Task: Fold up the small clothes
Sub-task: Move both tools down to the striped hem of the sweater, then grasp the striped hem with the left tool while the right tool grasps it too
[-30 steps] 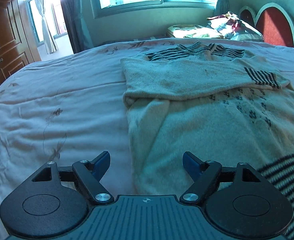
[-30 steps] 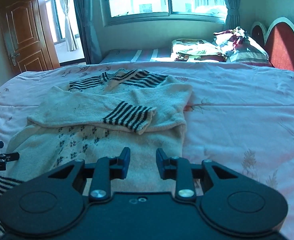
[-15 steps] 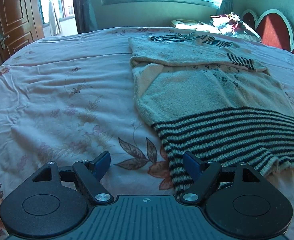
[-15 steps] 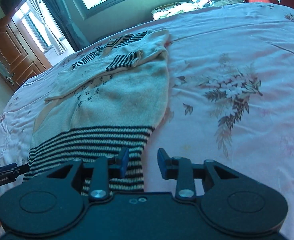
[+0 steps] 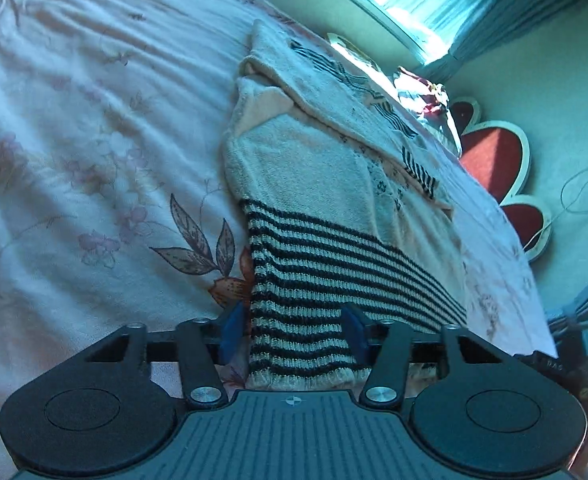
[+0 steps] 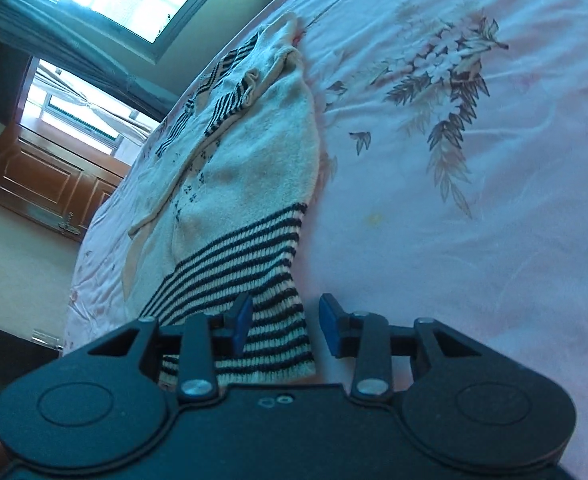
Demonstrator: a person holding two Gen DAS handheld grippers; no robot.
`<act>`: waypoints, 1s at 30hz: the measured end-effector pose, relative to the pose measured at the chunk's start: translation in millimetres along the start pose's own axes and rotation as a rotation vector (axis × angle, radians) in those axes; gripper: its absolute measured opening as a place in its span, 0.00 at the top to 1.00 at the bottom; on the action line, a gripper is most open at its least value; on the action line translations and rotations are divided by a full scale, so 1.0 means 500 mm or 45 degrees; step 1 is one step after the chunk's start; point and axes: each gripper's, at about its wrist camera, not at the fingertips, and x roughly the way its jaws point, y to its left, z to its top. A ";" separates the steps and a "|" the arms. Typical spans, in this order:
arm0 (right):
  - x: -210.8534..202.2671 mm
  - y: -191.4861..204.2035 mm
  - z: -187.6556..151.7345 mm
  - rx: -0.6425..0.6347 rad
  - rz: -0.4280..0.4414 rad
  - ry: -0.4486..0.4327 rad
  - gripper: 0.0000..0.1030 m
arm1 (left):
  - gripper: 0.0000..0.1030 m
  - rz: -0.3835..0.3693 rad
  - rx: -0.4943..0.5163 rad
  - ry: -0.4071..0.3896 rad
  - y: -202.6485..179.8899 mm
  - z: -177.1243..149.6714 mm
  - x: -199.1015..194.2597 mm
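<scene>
You're lining up on the sweater's [image 5: 313, 184] striped hem [image 5: 313, 320] corners: left gripper [image 5: 292, 334] closing, right gripper [image 6: 284, 324] opening, neither pinching yet; grip both, then fold

There is one knitted sweater [image 5: 313, 184] on one bed [image 5: 94, 120]. There are two tools: the left tool [image 5: 292, 334] and the right tool [image 6: 286, 326]. One wooden door [image 6: 50, 176] is visible.
</scene>
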 end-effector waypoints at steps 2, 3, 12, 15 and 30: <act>0.013 0.001 0.008 -0.004 0.040 0.032 0.64 | 0.51 -0.057 -0.072 0.016 0.020 0.004 0.006; 0.020 0.004 0.011 -0.018 0.054 0.047 0.64 | 0.51 -0.083 -0.095 0.026 0.027 0.006 0.009; 0.058 0.019 0.025 -0.046 0.125 0.103 0.72 | 0.51 -0.224 -0.165 0.087 0.033 0.037 0.059; 0.036 0.024 0.021 -0.109 0.118 0.112 0.69 | 0.51 -0.212 -0.052 0.147 -0.004 0.016 0.074; 0.047 -0.016 0.031 0.015 0.148 0.104 0.73 | 0.51 -0.289 -0.163 0.097 0.027 0.011 0.080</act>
